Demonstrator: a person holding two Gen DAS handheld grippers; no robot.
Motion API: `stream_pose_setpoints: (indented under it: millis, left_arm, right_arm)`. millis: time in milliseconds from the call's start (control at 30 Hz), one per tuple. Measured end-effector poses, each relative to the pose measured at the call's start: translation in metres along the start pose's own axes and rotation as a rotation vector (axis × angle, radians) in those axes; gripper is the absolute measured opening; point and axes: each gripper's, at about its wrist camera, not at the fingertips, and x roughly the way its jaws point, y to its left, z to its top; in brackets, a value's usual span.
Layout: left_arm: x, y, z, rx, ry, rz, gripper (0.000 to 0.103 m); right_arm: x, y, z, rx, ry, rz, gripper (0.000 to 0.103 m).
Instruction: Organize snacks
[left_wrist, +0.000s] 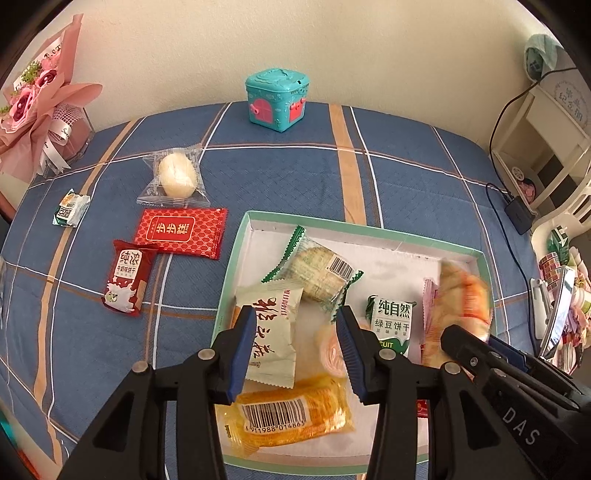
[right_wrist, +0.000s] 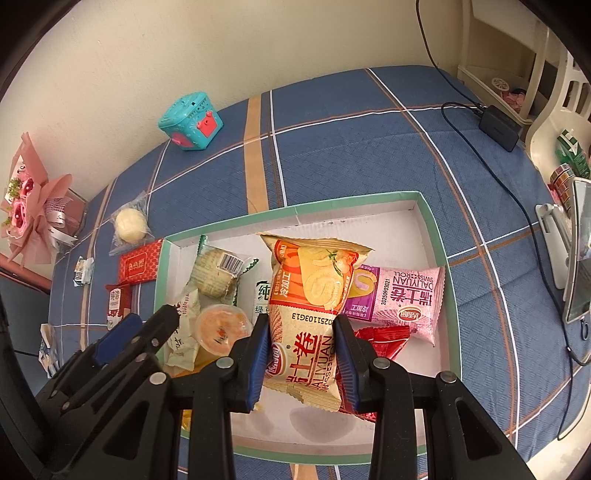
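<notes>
Grip is the nearest thing to judge: the right gripper is clamped on the lower half of an orange Swiss-roll packet, pads pressing both sides, the packet's top standing out ahead of the fingers over the tray. Just beyond and right of it a pink Swiss-roll packet lies on the tray floor, and a red wrapper shows under the right finger. The left gripper hovers to the left with a narrow gap and nothing pinched; a cream packet and a jelly cup lie beneath its fingers, a yellow packet nearer still, a green biscuit packet to its right, a green-edged round cake ahead.

Further out to the left, on the blue checked cloth, four snacks are not yet in the tray: a red milk-biscuit pack, a red patterned packet, a small green packet and a bun in clear wrap. A teal box stands by the wall.

Risks, as I judge them: the soft roll may be crushed by so tight a hold; let go here, the packet would likely land on the pink one or the red wrapper and slide; the two grippers sit close, so a sideways move could knock them together or tip the jelly cup
</notes>
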Motion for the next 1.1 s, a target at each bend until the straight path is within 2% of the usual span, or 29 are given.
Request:
stream_pose_setpoints:
  millis: [100,133,167,200,267,467,567,700,900,967,1100]
  left_arm:
    - [-0.001,0.001,0.001,-0.004,-0.002,0.002,0.046]
    - [-0.001,0.002,0.001,-0.005,-0.002,0.003,0.046]
    - [-0.001,0.003,0.001,-0.007,-0.002,0.005,0.046]
    - [-0.001,0.004,0.002,-0.009,-0.002,0.008,0.046]
    - [0.0,0.007,0.002,-0.018,0.001,0.017,0.053]
    - [0.001,0.017,0.001,-0.042,0.009,0.04,0.059]
    - [0.002,0.022,0.002,-0.051,0.011,0.05,0.06]
    - [0.003,0.028,0.002,-0.062,0.015,0.066,0.063]
    - [0.003,0.037,0.003,-0.076,0.012,0.086,0.067]
    - [0.002,0.04,0.004,-0.08,0.006,0.091,0.083]
    - [0.0,0.045,0.005,-0.085,-0.013,0.104,0.087]
  right_arm:
    - [-0.001,0.001,0.0,-0.003,-0.003,-0.001,0.04]
    - [-0.002,0.002,0.001,-0.003,-0.006,-0.002,0.045]
    - [-0.003,0.002,0.001,-0.003,-0.008,-0.003,0.056]
    - [-0.003,0.002,0.001,-0.006,-0.011,-0.007,0.059]
    - [-0.004,0.003,0.001,-0.014,-0.014,-0.013,0.062]
    - [-0.002,0.005,0.001,-0.029,-0.011,-0.025,0.074]
    - [-0.001,0.007,0.001,-0.034,-0.014,-0.031,0.081]
    - [-0.001,0.009,0.001,-0.041,-0.016,-0.04,0.085]
    - [0.0,0.011,0.001,-0.053,-0.02,-0.043,0.1]
    - [0.001,0.012,0.001,-0.056,-0.024,-0.047,0.102]
    - [0.002,0.014,0.0,-0.059,-0.024,-0.05,0.103]
